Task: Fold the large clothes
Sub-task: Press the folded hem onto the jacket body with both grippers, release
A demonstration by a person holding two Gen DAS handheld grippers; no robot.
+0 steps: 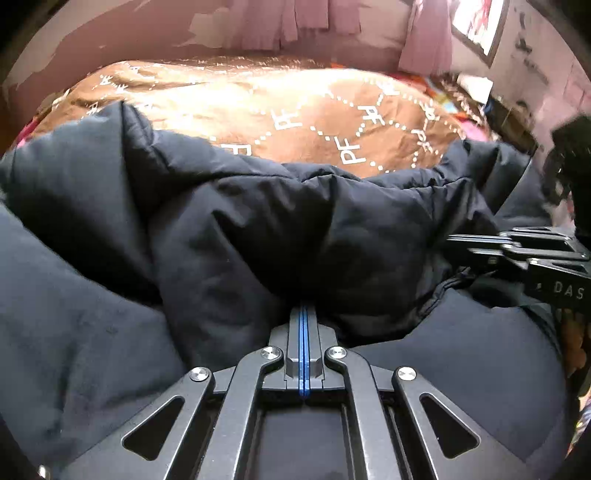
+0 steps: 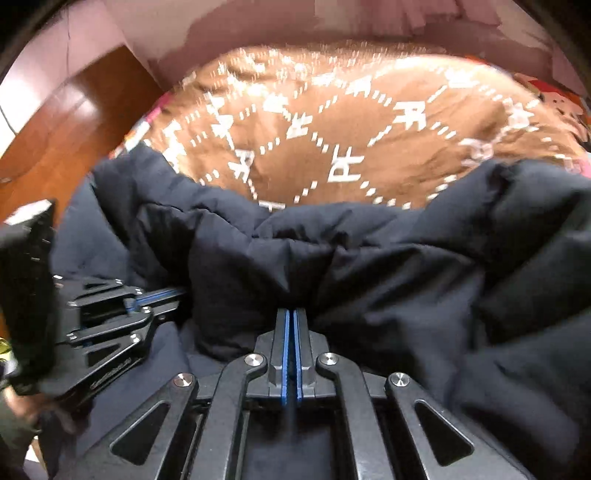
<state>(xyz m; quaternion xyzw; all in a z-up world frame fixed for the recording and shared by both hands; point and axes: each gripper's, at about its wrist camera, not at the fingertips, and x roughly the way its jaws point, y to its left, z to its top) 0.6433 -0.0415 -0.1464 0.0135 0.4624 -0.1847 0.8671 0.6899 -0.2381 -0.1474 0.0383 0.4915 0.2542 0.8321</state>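
- One dark puffy jacket lies on a bed, over a brown blanket printed with white letters and dotted diamonds; it spreads across the near edge, its long axis running left to right in both views.
- A thick fold of it rises in a ridge right in front of both cameras, with flatter fabric below and to the sides.
- The left gripper points forward into the base of that ridge, its fingers pressed together on a pinch of jacket cloth.
- The right gripper points the same way, level with the left and just beside it, fingers nearly closed with cloth bunched at the tips.
- Each gripper shows at the edge of the other's view, both reaching in side by side.
- Beyond the blanket stands a pinkish wall; a wooden panel sits at the left in the right wrist view.
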